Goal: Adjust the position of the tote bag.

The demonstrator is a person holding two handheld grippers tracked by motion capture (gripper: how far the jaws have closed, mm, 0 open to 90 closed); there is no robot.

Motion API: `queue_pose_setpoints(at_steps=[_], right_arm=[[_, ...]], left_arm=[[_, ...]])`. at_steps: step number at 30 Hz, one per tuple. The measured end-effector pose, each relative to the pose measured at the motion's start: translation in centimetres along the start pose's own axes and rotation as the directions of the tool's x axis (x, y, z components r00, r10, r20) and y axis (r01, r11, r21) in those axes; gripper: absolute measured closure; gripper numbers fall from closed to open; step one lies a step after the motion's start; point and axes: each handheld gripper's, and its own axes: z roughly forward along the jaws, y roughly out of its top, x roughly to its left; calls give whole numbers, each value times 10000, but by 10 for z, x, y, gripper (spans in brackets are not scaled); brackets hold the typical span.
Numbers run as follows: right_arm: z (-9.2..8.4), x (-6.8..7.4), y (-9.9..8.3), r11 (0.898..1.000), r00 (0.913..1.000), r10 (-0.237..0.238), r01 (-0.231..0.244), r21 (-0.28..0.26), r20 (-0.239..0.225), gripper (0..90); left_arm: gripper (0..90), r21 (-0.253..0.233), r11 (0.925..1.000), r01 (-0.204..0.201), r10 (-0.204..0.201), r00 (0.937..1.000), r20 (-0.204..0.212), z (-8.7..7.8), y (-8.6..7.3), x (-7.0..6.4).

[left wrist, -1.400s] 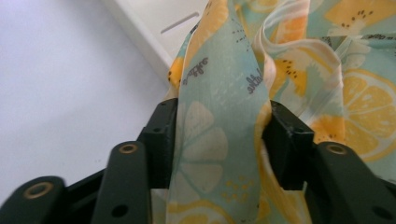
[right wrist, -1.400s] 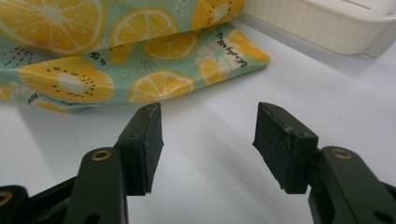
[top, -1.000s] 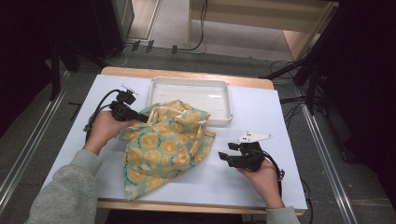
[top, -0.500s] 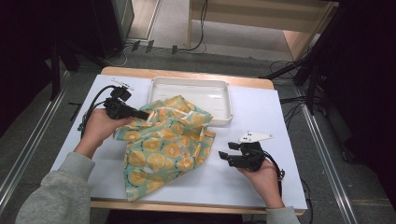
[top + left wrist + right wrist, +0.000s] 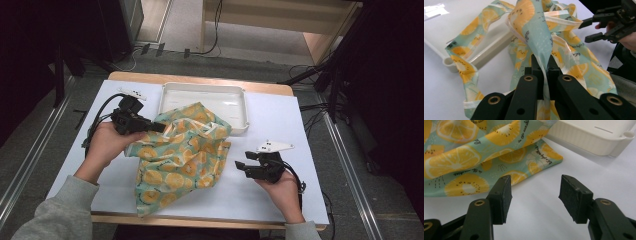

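A mint cloth with orange citrus slices (image 5: pixel 182 152) is draped from the table's middle up to my left gripper (image 5: pixel 159 127), which is shut on a fold of it and holds that edge lifted. In the left gripper view the jaws pinch the cloth (image 5: pixel 537 37) between them at my left gripper (image 5: pixel 543 65). Part of the cloth overlaps the near rim of the white tray (image 5: pixel 172 91). My right gripper (image 5: pixel 241 167) rests on the table right of the cloth, open and holding nothing. In the right gripper view, my right gripper (image 5: pixel 535 195) points at bare table just short of the cloth's hem (image 5: pixel 531 166).
The white tray (image 5: pixel 596 138) stands at the back centre of the white table (image 5: pixel 280 195). Cables trail from both grippers. Metal rails run along the floor on both sides, and a wooden bench stands beyond the table.
My left gripper has risen and moved back and left with the cloth, pulling its edge up and stretching it out. The right gripper has stayed where it was.
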Motion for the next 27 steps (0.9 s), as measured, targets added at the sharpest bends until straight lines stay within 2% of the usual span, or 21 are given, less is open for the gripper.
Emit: queue_pose_setpoints(at_steps=[9,11,14,15,17,19,21,26,27], right_arm=[[0,0,0,10000,10000,11,-11,-21,28,450],[0,0,0,10000,10000,10,-10,-31,31,450],[0,0,0,10000,10000,-10,11,-38,38,450],[0,0,0,10000,10000,-22,22,-41,39,450],[0,0,0,10000,10000,-36,36,-47,48,450],[-1,-1,0,10000,9999,-17,18,-65,100,451],[-2,-1,0,10000,9999,2,-1,-73,104,452],[-4,-3,0,9999,9999,43,-40,-139,159,454],[-4,-3,0,9999,9998,24,-22,-143,181,454]], left_arm=[[900,-312,9994,-141,134,9996,-236,-2,-12,-39],[900,-474,9986,-232,234,9997,43,-2,-18,-48],[900,-481,9985,-254,265,9994,211,0,-22,-53],[900,-400,9985,-366,379,9987,332,3,-28,-58],[900,-357,9985,-413,427,9983,392,4,-30,-60],[900,-377,9983,-434,460,9963,722,9,-38,-63],[900,-350,9985,-421,446,9962,751,10,-41,-65],[900,-326,9985,-444,478,9923,1140,17,-54,-71],[900,-398,9984,-400,450,9900,1338,19,-60,-73]])
